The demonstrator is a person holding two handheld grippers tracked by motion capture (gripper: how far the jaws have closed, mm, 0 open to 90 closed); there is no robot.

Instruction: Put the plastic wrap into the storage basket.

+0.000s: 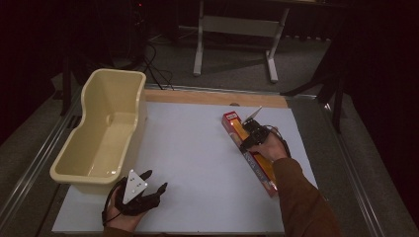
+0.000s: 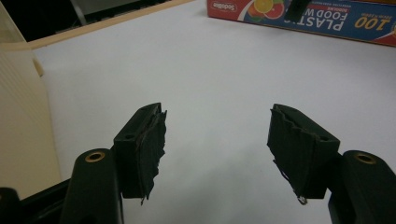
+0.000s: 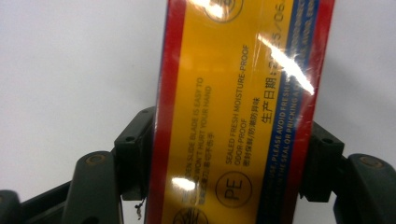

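The long food wrap box is lying at 3 o'clock on the white table. It is squeezed between the right gripper jaws, likely to be lifted. The left gripper, at 7 o'clock by the cream tub, is kept wide apart and empty.

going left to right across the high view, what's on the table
cream tub → left claw, open over the white sheet → long red and yellow food wrap box with the right claw closed on it
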